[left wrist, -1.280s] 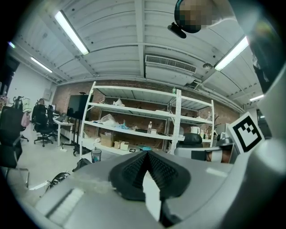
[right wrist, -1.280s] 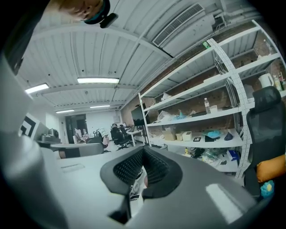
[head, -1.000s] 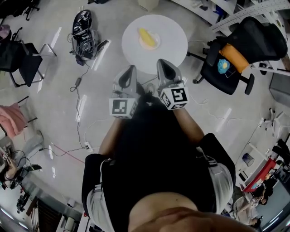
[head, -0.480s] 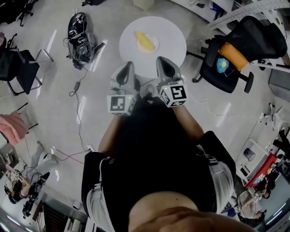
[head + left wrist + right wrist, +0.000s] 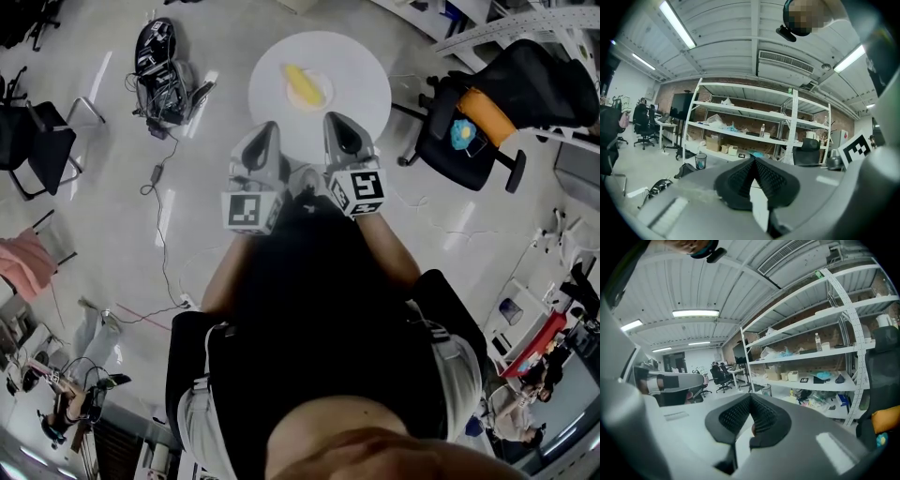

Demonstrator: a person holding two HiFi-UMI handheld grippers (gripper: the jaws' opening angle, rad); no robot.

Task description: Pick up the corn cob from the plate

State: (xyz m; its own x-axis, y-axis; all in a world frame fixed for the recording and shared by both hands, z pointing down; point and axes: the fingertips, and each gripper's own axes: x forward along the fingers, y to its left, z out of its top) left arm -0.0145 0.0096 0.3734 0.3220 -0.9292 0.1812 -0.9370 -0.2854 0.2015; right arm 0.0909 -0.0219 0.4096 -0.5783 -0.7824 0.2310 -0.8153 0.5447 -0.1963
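Corn cob (image 5: 300,82) is lying on the plate (image 5: 322,93), which is sitting on the round white table (image 5: 361,70). Plate is probably holding nothing else, though it's small in this view. Left gripper (image 5: 268,133) and right gripper (image 5: 336,123) are hovering at the near table edge, both pressed closed on nothing. Likely staging for the reach, so they're needing to open first.

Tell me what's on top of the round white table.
A plate sits on the table, a yellow corn cob lying on it. The rest looks bare, but the left gripper and right gripper cover its near edge, so that strip is unseen.
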